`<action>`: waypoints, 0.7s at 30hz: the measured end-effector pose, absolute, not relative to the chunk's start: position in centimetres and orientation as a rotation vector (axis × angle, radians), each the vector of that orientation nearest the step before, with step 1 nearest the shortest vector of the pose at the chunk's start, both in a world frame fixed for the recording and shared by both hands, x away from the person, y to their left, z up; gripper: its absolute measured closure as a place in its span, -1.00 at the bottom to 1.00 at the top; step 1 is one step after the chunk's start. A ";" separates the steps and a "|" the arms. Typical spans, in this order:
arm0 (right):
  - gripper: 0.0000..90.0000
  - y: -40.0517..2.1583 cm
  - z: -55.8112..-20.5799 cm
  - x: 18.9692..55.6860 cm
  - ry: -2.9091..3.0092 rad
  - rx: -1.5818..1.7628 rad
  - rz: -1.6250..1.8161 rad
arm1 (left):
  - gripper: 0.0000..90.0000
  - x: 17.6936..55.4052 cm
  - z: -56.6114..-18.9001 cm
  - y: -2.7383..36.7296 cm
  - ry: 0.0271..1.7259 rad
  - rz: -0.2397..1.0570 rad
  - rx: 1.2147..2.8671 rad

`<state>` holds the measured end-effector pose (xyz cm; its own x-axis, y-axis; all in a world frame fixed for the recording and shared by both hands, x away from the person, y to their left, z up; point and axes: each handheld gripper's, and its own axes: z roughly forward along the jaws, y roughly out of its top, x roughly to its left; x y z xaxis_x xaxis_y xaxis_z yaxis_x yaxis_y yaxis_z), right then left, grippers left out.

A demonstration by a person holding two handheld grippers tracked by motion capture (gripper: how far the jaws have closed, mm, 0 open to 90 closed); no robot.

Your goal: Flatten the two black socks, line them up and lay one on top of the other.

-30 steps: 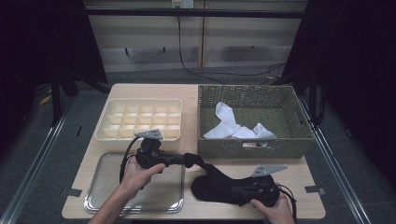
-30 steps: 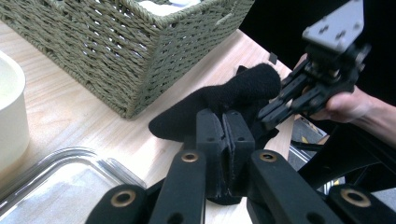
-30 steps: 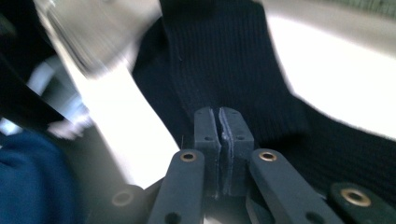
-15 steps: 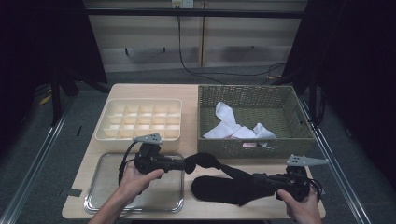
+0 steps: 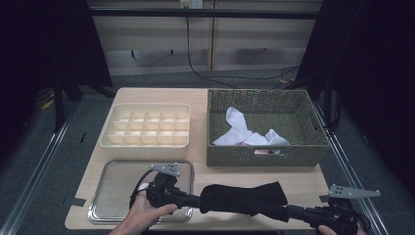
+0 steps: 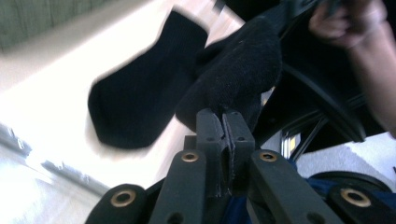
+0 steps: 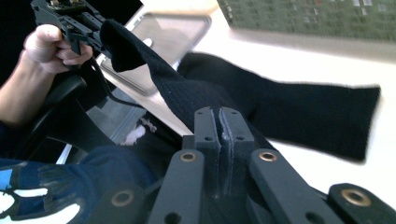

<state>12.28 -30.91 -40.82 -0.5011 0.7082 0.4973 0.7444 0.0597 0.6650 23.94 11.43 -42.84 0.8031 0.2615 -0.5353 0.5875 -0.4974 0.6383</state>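
High view: I hold a black sock [image 5: 244, 198] stretched between my two grippers above the near edge of the table [image 5: 200, 95].

My left gripper [image 5: 198, 199] is clamped tight on one end of the sock beside the metal tray [image 5: 117, 169]; in the left gripper view the jaws are pinched together on the fabric. My right gripper [image 5: 293, 213] is closed just as tightly on the other end, at the near right corner, and the right gripper view shows its jaws nipping the cloth. A second black sock [image 7: 303, 112] lies flat on the table beneath. Farther back stand the divided box [image 5: 147, 125] and the woven basket [image 5: 264, 98] with white socks [image 5: 240, 129].
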 end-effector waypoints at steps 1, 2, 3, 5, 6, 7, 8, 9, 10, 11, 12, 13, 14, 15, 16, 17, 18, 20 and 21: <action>0.92 -31.0 -41.1 12.4 -2.252 -1.565 -1.451 | 0.94 24.1 -43.2 11.1 0.622 -0.467 2.116; 0.92 -31.1 -41.5 12.7 -2.235 -1.575 -1.445 | 0.94 24.3 -43.5 10.9 0.631 -0.477 2.112; 0.92 -31.2 -41.9 13.0 -2.235 -1.600 -1.430 | 0.94 24.6 -43.9 10.6 0.638 -0.471 2.124; 0.92 -31.5 -42.6 13.9 -2.223 -1.621 -1.417 | 0.94 25.1 -44.3 10.3 0.648 -0.484 2.127; 0.92 -31.6 -42.9 14.3 -2.215 -1.633 -1.404 | 0.94 25.6 -44.5 10.2 0.655 -0.488 2.127; 0.92 -31.8 -43.3 14.9 -2.211 -1.636 -1.396 | 0.94 25.8 -44.7 10.1 0.665 -0.489 2.126; 0.92 -31.8 -43.5 15.2 -2.213 -1.632 -1.391 | 0.94 26.2 -44.9 10.1 0.681 -0.486 2.117; 0.91 -31.9 -43.7 15.8 -2.212 -1.640 -1.392 | 0.93 26.6 -45.0 10.1 0.689 -0.486 2.114; 0.91 -32.0 -43.8 16.1 -2.203 -1.647 -1.393 | 0.93 26.8 -45.1 10.1 0.702 -0.488 2.106; 0.91 -32.1 -44.1 16.5 -2.195 -1.644 -1.395 | 0.93 27.0 -45.2 10.0 0.714 -0.484 2.104; 0.90 -32.2 -44.3 16.9 -2.191 -1.656 -1.397 | 0.92 27.3 -45.4 10.0 0.719 -0.491 2.101; 0.90 -32.2 -44.6 17.5 -2.181 -1.658 -1.395 | 0.92 27.5 -45.4 10.0 0.731 -0.487 2.102; 0.89 -32.2 -44.9 17.8 -2.184 -1.657 -1.388 | 0.91 27.9 -45.7 10.0 0.735 -0.492 2.099; 0.87 -32.3 -45.5 18.7 -2.184 -1.676 -1.377 | 0.91 28.1 -45.7 10.0 0.748 -0.487 2.097; 0.87 -32.3 -45.5 18.7 -2.184 -1.676 -1.377 | 0.91 28.4 -45.9 10.0 0.762 -0.488 2.087; 0.84 -32.4 -45.8 19.1 -2.170 -1.680 -1.381 | 0.91 28.8 -46.0 10.0 0.764 -0.477 2.092; 0.81 -32.4 -46.1 19.5 -2.167 -1.683 -1.386 | 0.90 28.9 -46.1 10.0 0.766 -0.486 2.087; 0.72 -32.4 -46.4 20.1 -2.170 -1.668 -1.414 | 0.90 29.3 -46.3 9.9 0.792 -0.487 2.085; 0.65 -32.4 -46.5 20.5 -2.173 -1.676 -1.428 | 0.90 29.5 -46.4 9.9 0.786 -0.486 2.086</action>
<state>20.47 -32.44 -46.46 -0.4122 0.7387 0.5333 0.7827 -0.0125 0.6223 29.52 9.93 -46.38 0.7291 0.3588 -0.5828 0.6817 -0.4567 0.5717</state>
